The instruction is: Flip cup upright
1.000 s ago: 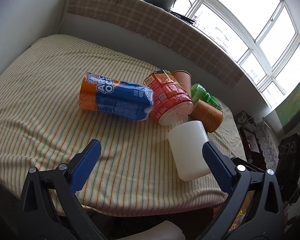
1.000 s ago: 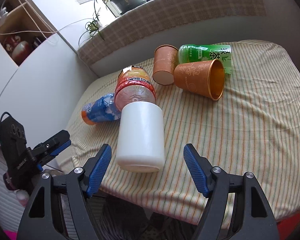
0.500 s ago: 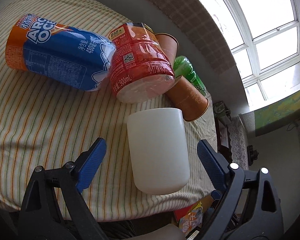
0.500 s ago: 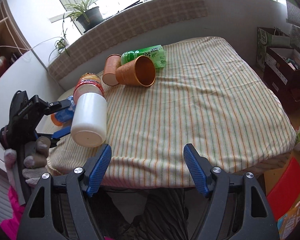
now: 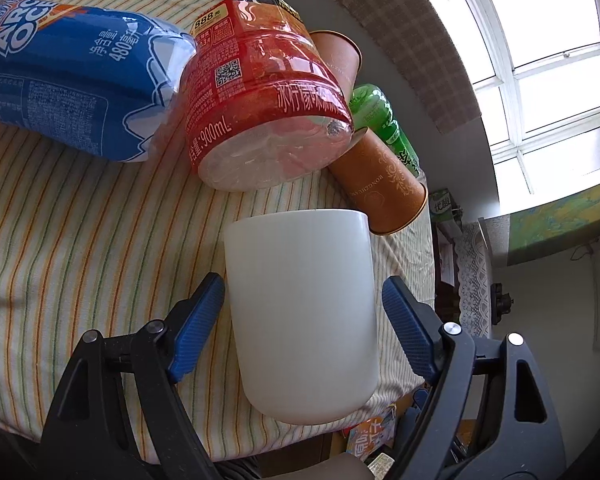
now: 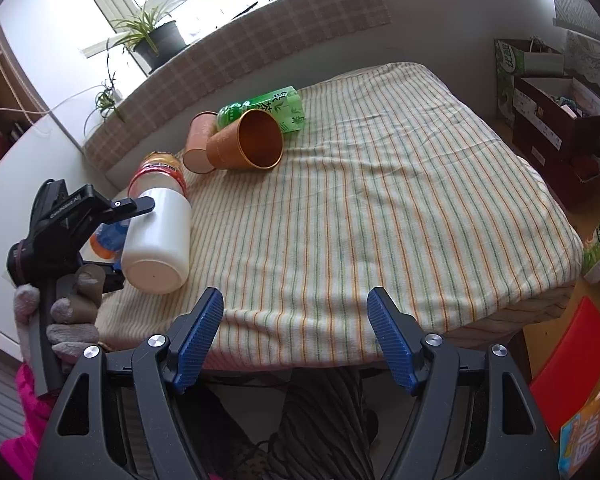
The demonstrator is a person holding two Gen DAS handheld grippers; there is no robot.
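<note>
A white cup (image 5: 300,312) lies on its side near the front left corner of the striped table, its closed base (image 6: 154,276) toward the table edge. My left gripper (image 5: 302,330) is open with its blue pads on either side of the cup, a small gap on each side. From the right wrist view the left gripper (image 6: 138,240) straddles the white cup (image 6: 160,236). My right gripper (image 6: 296,334) is open and empty, held off the front edge of the table.
A blue bottle (image 5: 72,92) and a red bottle (image 5: 260,112) lie just behind the cup. Two brown paper cups (image 6: 244,144) (image 6: 198,144) and a green bottle (image 6: 268,110) lie further back. The striped cloth (image 6: 400,200) covers the table. Boxes (image 6: 560,120) stand on the floor at right.
My left gripper has moved forward so its pads now flank the white cup. My right gripper has drawn back and swung right, away from the cup.
</note>
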